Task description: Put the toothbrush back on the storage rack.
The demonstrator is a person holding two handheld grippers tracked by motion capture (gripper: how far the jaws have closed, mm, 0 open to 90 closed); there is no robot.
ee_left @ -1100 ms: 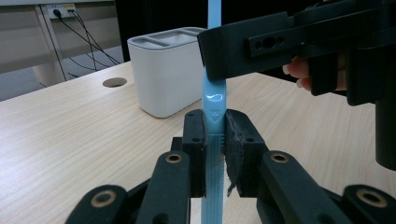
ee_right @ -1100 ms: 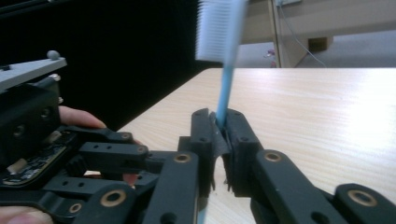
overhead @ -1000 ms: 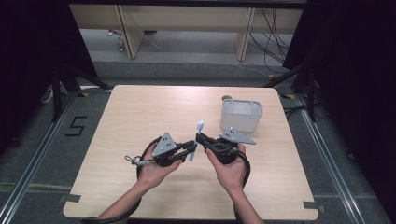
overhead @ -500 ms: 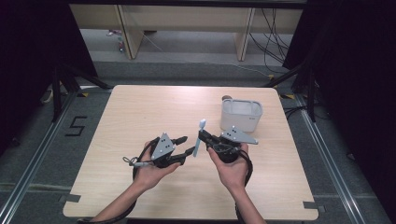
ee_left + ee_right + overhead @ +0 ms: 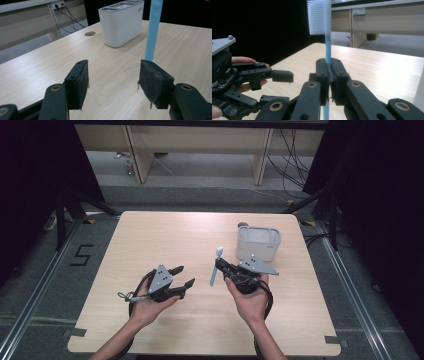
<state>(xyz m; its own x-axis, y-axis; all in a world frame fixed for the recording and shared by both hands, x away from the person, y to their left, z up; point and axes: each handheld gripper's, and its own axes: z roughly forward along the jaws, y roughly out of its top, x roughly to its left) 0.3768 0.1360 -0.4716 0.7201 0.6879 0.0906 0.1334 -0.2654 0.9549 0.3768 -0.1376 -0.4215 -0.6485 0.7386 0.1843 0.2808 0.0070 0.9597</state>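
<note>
A light blue toothbrush (image 5: 214, 269) with white bristles (image 5: 315, 17) stands nearly upright over the table, head up. My right gripper (image 5: 220, 265) is shut on its handle (image 5: 327, 50), the two pads pressed on either side. My left gripper (image 5: 185, 276) hangs a short way to the left of the brush. Its jaws have just been opening and nothing is between them (image 5: 113, 68). In the left gripper view the blue handle (image 5: 153, 32) rises just beyond the right pad (image 5: 155, 82). The open left gripper (image 5: 279, 87) sits at the lower left of the right gripper view.
A white oblong holder (image 5: 257, 242) with slots in its top (image 5: 122, 22) stands at the back right of the wooden table (image 5: 165, 235). A round cable hole (image 5: 90, 33) lies in the tabletop behind it. Beyond the table are desk legs and cables on the floor.
The left gripper has drawn back to the left, away from the toothbrush's lower end, and its jaws have opened. The right gripper still holds the brush in about the same place.
</note>
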